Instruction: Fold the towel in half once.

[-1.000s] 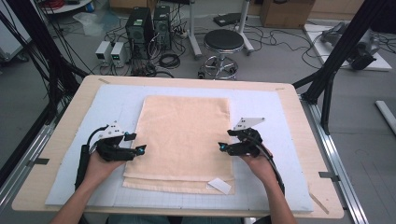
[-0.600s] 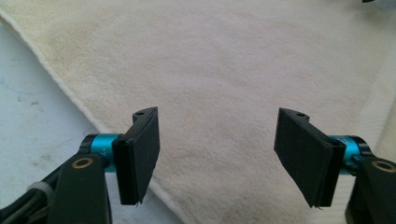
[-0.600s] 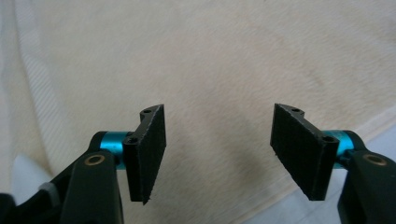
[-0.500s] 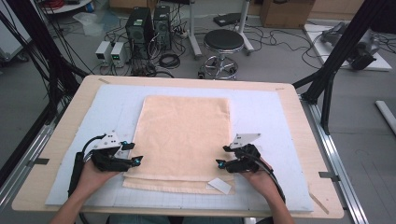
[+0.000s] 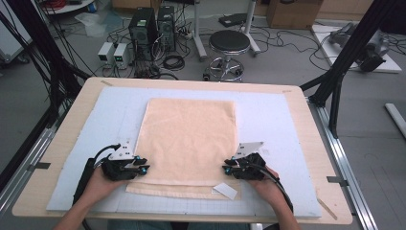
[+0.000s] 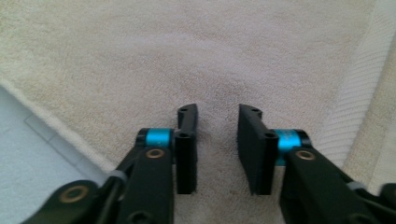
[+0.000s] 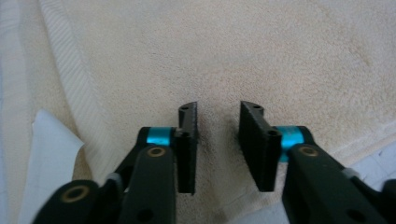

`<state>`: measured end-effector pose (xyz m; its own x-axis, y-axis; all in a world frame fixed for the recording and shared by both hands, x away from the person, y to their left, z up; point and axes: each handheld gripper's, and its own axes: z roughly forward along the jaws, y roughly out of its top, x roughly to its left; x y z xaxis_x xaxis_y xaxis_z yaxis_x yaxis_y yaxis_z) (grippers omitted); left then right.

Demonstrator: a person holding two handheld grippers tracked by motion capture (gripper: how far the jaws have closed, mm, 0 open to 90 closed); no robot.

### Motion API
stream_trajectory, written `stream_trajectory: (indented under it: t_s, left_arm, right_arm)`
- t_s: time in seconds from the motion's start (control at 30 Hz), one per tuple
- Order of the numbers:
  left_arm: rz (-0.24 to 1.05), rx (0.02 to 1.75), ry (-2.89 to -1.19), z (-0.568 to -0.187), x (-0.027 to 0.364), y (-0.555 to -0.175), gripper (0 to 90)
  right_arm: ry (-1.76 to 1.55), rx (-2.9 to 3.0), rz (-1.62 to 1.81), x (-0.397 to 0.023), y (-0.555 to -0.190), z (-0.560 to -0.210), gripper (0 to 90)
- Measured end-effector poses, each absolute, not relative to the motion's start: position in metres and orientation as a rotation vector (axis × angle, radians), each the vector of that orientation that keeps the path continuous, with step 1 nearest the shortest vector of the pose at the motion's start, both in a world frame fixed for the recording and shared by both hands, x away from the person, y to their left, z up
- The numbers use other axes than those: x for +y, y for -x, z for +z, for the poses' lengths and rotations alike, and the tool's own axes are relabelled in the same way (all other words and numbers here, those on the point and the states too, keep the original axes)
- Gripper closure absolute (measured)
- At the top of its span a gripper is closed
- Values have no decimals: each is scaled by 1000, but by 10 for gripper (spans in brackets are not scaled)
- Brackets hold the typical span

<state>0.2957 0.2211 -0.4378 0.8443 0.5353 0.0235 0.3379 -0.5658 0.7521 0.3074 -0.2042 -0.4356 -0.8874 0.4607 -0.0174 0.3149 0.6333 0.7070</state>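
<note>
A folded cream towel (image 5: 186,139) lies flat on the pale blue mat (image 5: 273,115). My left gripper (image 5: 144,167) rests at the towel's near left edge and points inward over the cloth. My right gripper (image 5: 225,168) mirrors it at the near right edge. In the left gripper view the jaws (image 6: 217,112) stand a narrow gap apart over flat towel (image 6: 187,56). The right gripper view shows the same: the right gripper (image 7: 217,109) has a gap, with towel (image 7: 261,51) beneath. Both pairs of jaws have just been closing, and no fold is pinched between them.
A white label (image 5: 225,190) (image 7: 46,154) sticks out at the towel's near right corner, beside my right gripper. The mat covers a wooden table (image 5: 67,129). Beyond the far edge stand a stool (image 5: 231,44), computer cases and cables on the floor.
Both hands have slid toward the near edge of the towel, the right one a little further. Both pairs of jaws are narrower than before.
</note>
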Motion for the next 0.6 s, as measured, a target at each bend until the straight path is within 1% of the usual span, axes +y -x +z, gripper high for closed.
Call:
stream_trajectory:
  t_s: [0.03, 0.07, 0.1, 0.17, 0.27, 0.4, 0.57, 0.6]
  left_arm:
    - [317, 628, -2220, -438, 221, -295, 733]
    - [328, 627, -2224, -437, 220, -295, 818]
    - [324, 623, -2223, -437, 219, -295, 818]
    - [316, 637, -2219, -436, 219, -295, 860]
    - [315, 639, -2206, -433, 221, -294, 874]
    - [312, 642, -2143, -423, 225, -288, 875]
    - [307, 617, -2112, -415, 228, -283, 874]
    - [306, 614, -2118, -415, 227, -281, 863]
  right_arm:
    - [-639, 2658, 1094, -204, -307, -436, 753]
    - [-628, 2654, 1089, -204, -307, -435, 806]
    - [-628, 2654, 1089, -204, -307, -435, 806]
    - [-635, 2652, 1091, -204, -308, -434, 839]
    - [-640, 2656, 1123, -207, -310, -430, 860]
    - [-630, 2653, 1149, -208, -308, -424, 861]
    - [-624, 2633, 1181, -212, -302, -416, 856]
    - [-643, 2627, 1164, -213, -301, -417, 699]
